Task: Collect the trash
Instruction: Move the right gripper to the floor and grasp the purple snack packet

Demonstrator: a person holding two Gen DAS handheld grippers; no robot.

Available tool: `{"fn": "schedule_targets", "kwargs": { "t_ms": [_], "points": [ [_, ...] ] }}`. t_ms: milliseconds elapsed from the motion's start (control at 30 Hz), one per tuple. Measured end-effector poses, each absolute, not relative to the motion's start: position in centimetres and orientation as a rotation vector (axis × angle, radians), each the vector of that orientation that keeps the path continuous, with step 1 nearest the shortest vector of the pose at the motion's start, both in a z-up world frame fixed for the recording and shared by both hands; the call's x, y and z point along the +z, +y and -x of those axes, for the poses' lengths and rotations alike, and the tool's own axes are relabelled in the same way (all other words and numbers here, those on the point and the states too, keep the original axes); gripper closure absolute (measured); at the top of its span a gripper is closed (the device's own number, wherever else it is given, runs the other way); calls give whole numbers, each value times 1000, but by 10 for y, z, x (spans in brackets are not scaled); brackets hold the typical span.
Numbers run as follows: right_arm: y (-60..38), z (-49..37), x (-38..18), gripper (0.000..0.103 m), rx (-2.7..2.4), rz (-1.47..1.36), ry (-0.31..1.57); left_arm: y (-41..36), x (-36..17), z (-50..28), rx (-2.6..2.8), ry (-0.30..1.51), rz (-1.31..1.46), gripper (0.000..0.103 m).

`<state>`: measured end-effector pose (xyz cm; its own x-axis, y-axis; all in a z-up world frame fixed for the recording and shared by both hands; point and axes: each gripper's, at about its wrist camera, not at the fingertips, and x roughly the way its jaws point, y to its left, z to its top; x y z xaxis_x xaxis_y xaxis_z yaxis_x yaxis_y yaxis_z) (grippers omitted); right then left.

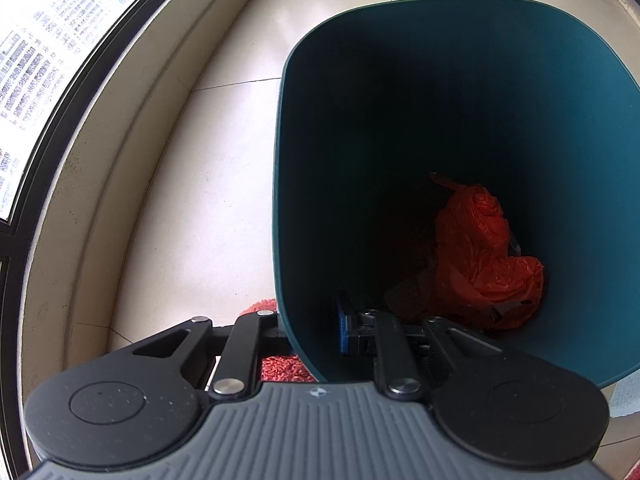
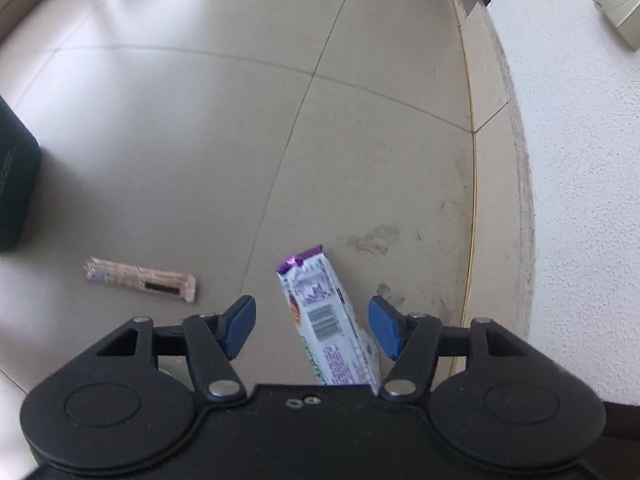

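A teal trash bin (image 1: 440, 80) fills the left wrist view, with a crumpled red plastic bag (image 1: 484, 256) at its bottom. My left gripper (image 1: 312, 332) is shut on the bin's near wall, one finger outside and the blue-padded one inside. In the right wrist view a white and purple snack wrapper (image 2: 324, 312) lies on the tiled floor between the blue pads (image 2: 240, 324) of my right gripper (image 2: 312, 320). That gripper stands open, and neither pad presses on the wrapper. A pinkish-brown wrapper (image 2: 140, 278) lies on the floor to the left.
A window (image 1: 40, 60) with a stone sill curves along the left of the bin. A red shaggy mat (image 1: 280, 368) lies under the bin's near edge. A white rough wall (image 2: 580, 160) with a skirting (image 2: 492, 160) runs on the right. A dark box-like object (image 2: 16, 184) stands at far left.
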<state>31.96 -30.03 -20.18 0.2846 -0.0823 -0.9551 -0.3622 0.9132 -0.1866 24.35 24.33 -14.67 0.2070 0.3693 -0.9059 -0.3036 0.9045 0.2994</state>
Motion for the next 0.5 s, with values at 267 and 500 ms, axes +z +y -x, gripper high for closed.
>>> {"fn": "schedule_targets", "kwargs": {
  "t_ms": [267,500],
  "points": [
    [-335,-316,-295,41,251,501,1417,237,-157,-250,511,1298,-75,84],
    [-339,-307,-344,42,238,589,1439,229,-169,-255,541,1312,-111,81]
  ]
}}
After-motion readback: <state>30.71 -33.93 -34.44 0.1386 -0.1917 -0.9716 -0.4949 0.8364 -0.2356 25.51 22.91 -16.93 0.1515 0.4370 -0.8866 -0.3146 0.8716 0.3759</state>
